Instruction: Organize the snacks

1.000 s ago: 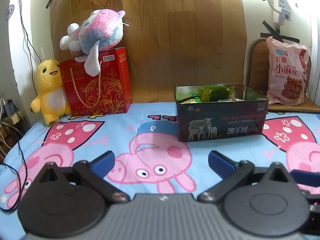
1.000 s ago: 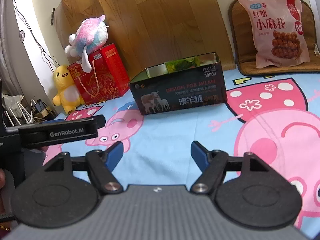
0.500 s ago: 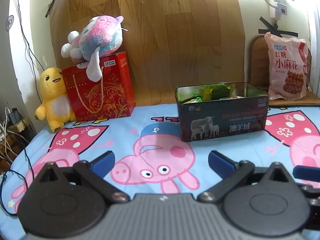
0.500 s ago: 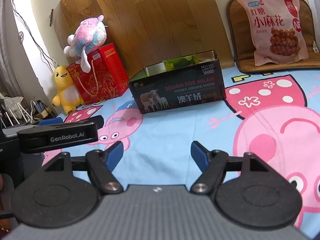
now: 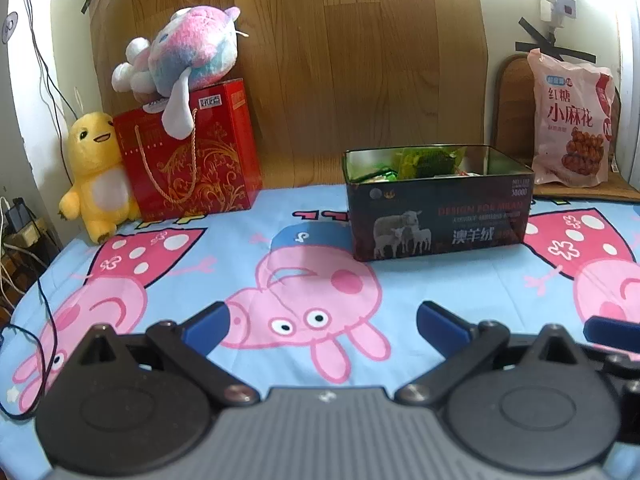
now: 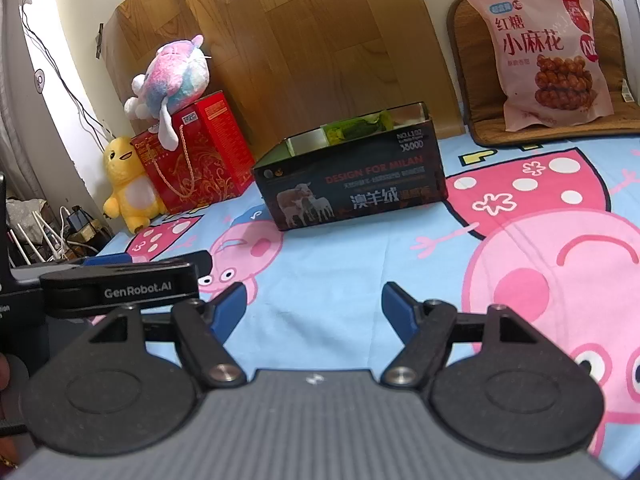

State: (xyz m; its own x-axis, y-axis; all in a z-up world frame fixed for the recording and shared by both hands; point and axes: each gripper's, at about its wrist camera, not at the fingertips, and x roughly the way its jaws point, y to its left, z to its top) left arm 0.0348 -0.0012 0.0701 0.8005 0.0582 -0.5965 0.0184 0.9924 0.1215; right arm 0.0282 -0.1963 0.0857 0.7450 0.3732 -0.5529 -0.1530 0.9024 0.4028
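Observation:
A dark metal tin [image 5: 438, 216] with sheep printed on its side stands open on the cartoon-pig sheet; green snack packets [image 5: 428, 162] show above its rim. It also shows in the right wrist view [image 6: 352, 196]. A pink snack bag [image 5: 572, 120] leans upright at the back right, also in the right wrist view [image 6: 544, 48]. My left gripper [image 5: 320, 324] is open and empty, well short of the tin. My right gripper [image 6: 314, 306] is open and empty, low over the sheet. The left gripper's body [image 6: 120, 288] shows at the right view's left edge.
A red gift bag [image 5: 192, 156] with a pink-blue plush [image 5: 188, 52] on top and a yellow plush [image 5: 94, 168] stand at the back left. A wooden board [image 5: 320, 60] leans on the wall behind. Cables [image 5: 24, 320] hang off the left edge.
Both grippers have drawn back and shifted a little, so the tin sits slightly further right and higher in both views. Both stay open and empty.

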